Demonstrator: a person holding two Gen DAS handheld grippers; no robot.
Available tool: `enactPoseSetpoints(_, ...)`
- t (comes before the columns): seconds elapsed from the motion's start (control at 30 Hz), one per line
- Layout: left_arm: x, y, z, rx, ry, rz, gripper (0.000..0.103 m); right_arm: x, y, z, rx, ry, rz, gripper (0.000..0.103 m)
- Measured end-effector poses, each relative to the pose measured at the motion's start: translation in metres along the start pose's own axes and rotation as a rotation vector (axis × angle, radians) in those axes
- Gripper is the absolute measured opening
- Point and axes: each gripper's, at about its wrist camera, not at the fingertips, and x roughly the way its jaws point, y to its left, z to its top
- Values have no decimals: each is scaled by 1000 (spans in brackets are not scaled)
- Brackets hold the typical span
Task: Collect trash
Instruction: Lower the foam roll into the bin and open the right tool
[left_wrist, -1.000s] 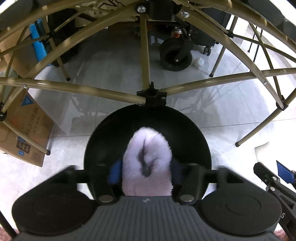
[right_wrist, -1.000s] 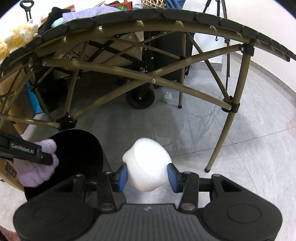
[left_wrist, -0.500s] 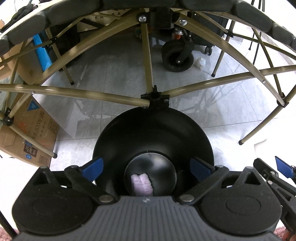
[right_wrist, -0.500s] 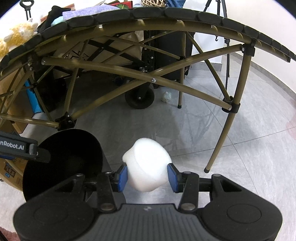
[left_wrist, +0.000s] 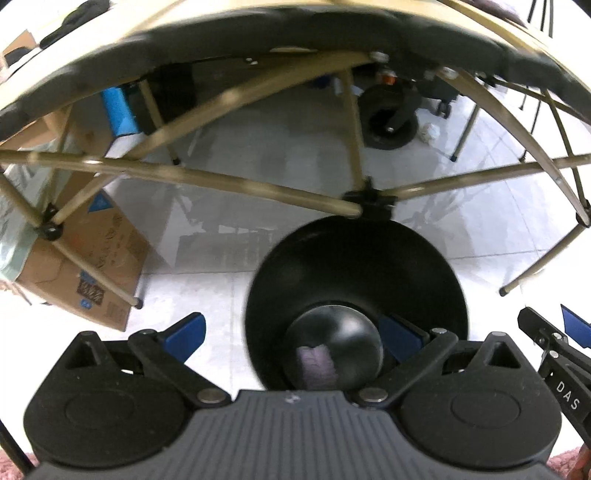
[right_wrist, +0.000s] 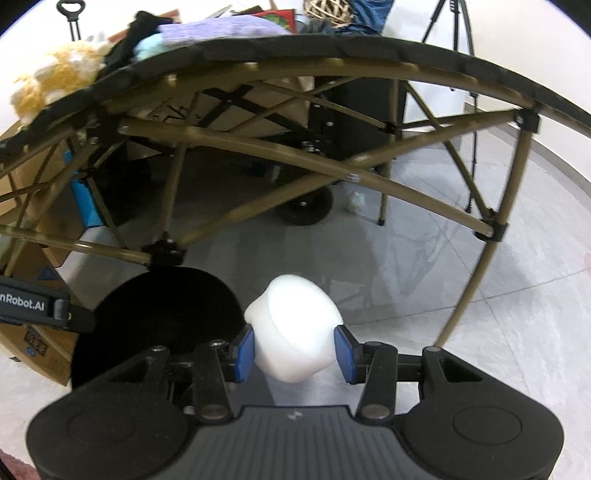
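A black round bin (left_wrist: 354, 280) stands on the floor under the table edge. A purple fuzzy piece (left_wrist: 317, 363) lies at its bottom. My left gripper (left_wrist: 291, 338) hangs over the bin's left rim, open wide, nothing between its blue pads. The same bin (right_wrist: 155, 317) shows lower left in the right wrist view, with the left gripper's finger (right_wrist: 40, 308) above it. My right gripper (right_wrist: 293, 349) is shut on a white foam lump (right_wrist: 291, 328), held just right of the bin. A small crumpled white scrap (right_wrist: 356, 201) lies on the floor by a wheel.
Tan folding-table legs (left_wrist: 236, 182) cross above and behind the bin. A cardboard box (left_wrist: 88, 273) sits at the left. A black wheel (left_wrist: 388, 125) stands further back. Soft toys and cloths (right_wrist: 59, 77) lie on the tabletop. A tripod (right_wrist: 458, 22) stands at the right.
My left gripper opened and let the purple fuzzy piece drop to the bin's bottom, then drew left and up. The right gripper kept still with the foam lump.
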Motion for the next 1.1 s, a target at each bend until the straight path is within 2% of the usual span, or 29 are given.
enactPoseSetpoints(0.3, -20, 45, 0, -71, -32, 35, 102, 5, 56, 7, -82, 2, 93, 44)
enactPoseSetpoints(0.53, -22, 62, -2, -86, -33, 111, 102, 13, 90, 4, -121, 39, 139, 44)
enactPoseSetpoints(0.83, -15, 85, -2, -130, -11, 148, 102, 31, 112, 1, -99, 117, 169, 44)
enactPoseSetpoints(1.1, -4, 92, -5, -129, 17, 179, 102, 44, 124, -3, -122, 182, 158, 45)
